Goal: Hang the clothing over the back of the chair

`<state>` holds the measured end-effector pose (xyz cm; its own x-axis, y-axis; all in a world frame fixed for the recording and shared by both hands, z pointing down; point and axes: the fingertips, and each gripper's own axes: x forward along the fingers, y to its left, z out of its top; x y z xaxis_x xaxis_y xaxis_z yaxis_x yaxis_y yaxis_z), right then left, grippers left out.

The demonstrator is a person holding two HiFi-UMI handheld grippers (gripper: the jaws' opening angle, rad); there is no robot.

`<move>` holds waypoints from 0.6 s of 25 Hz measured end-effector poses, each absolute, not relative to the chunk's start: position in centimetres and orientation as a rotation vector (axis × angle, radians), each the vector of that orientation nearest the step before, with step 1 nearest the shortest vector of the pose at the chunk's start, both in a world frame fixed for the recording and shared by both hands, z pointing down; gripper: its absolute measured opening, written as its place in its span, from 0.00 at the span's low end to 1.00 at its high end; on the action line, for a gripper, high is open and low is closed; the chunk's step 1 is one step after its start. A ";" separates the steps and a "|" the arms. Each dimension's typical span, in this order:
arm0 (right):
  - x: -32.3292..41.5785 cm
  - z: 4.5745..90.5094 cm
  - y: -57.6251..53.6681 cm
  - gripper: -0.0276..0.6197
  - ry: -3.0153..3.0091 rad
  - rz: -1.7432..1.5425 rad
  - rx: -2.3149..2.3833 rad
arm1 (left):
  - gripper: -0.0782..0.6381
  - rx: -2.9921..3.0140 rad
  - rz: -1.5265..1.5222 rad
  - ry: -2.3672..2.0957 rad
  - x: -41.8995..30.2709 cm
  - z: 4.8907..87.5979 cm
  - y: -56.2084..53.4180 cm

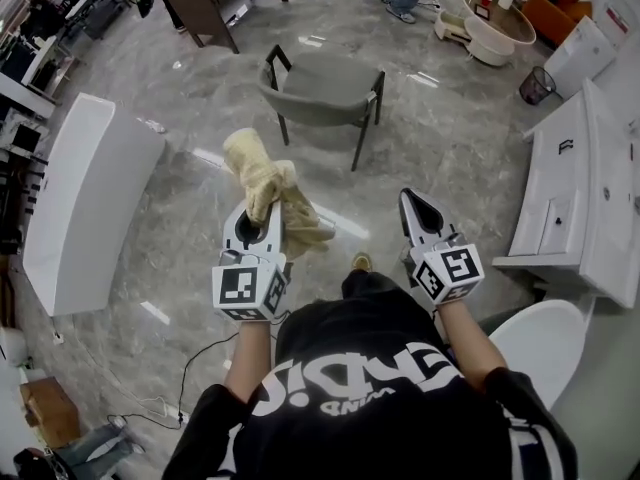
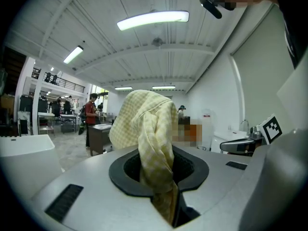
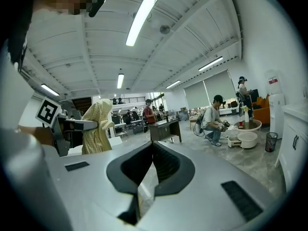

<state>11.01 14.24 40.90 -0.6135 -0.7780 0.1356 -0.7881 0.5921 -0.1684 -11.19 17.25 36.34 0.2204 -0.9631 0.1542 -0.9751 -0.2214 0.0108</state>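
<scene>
My left tongs point(image 1: 258, 218) are clamping down on the yellow checked clothing point(image 1: 262, 178). The left gripper view is showing a fold of it pinched in the slot between the jaws, with the rest bunching up over the tips. I'm gripping it by one gathered bit, so part is standing up in a lump above the tongs and part is drooping off to the right, clear of the floor point(image 1: 450, 158). I'm judging that's why I'm holding it out in front and roughly level: it's keeping the fabric from dragging. My right tongs point(image 1: 420, 206) are closed with the tips meeting and nothing between them, and they're pointing forward alongside the left pair, well apart from the clothing. I'm probably keeping them free to spread or tug the fabric once it's over the chair. The grey chair point(image 1: 325, 93) is sitting ahead of me on the marble floor, well apart from both tongs. Its curved back looks to be facing my side, though I can't be sure from this angle. So the clothing isn't hung yet and the task is in the carry stage. A white counter point(image 1: 560, 188) is flanking me on the right and a white slab-like unit point(image 1: 90, 198) on the left, and neither is in the path to the chair.
</scene>
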 end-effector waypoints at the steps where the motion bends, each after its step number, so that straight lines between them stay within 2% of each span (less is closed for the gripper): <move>1: 11.0 41.0 13.4 0.06 -2.763 0.324 1.343 | 0.23 2.363 0.172 -1.901 -11.2 36.3 16.5; 15: 10.7 40.5 4.6 0.06 -2.818 0.324 1.251 | 0.23 2.314 0.172 -1.995 -11.5 35.4 8.8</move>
